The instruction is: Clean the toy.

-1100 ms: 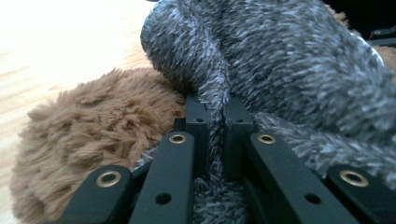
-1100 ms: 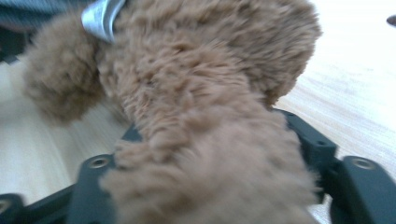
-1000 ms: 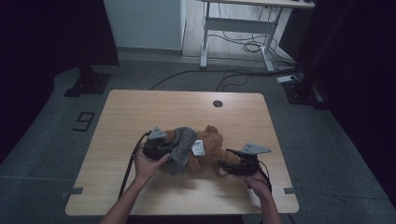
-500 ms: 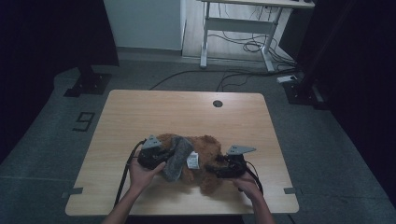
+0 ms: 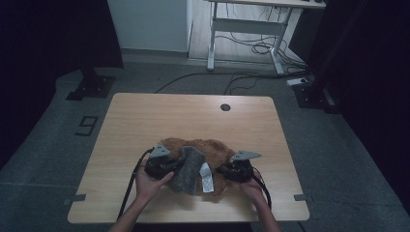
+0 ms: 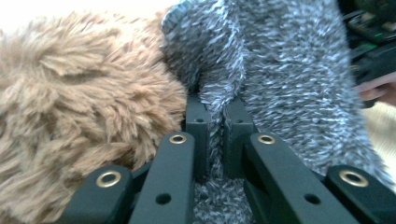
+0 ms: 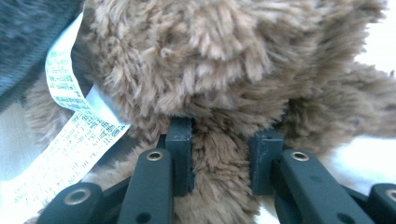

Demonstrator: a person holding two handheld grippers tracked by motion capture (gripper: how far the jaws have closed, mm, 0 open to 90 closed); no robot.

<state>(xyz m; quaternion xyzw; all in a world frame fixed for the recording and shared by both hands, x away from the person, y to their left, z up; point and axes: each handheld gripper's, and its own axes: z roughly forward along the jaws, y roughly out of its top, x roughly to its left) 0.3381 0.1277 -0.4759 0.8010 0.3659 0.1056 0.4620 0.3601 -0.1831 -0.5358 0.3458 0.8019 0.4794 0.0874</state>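
High view: brown plush toy lies on the wooden table, near its front edge, between the 2 grippers. A grey fuzzy cloth drapes over the toy's front, just right of the left gripper. A white care label hangs off the toy between the cloth and the right gripper. Left hand wraps the left gripper from behind; right hand holds the right gripper the same way. Each gripper carries a grey 3-cornered plate on top, and a dark cable trails back toward the person. Both grippers sit against the toy, 1 on each flank.

Left gripper view: the 2 black jaws are clenched on a fold of the grey cloth, the pinched strip running straight up between them. Brown fur of the toy bulges just left of the jaws, touching the cloth. Far right, beyond the cloth, part of the other gripper and a fingertip show.

Right gripper view: jaws have just been closing, and now clamp a wad of brown fur from both sides; the pile bulges above and below the pads. The toy's bulk rises directly ahead of the jaws. The printed white label trails down just left of the left-hand jaw. Grey cloth sits at upper left, beyond the label. Pale tabletop shows at the right edge.
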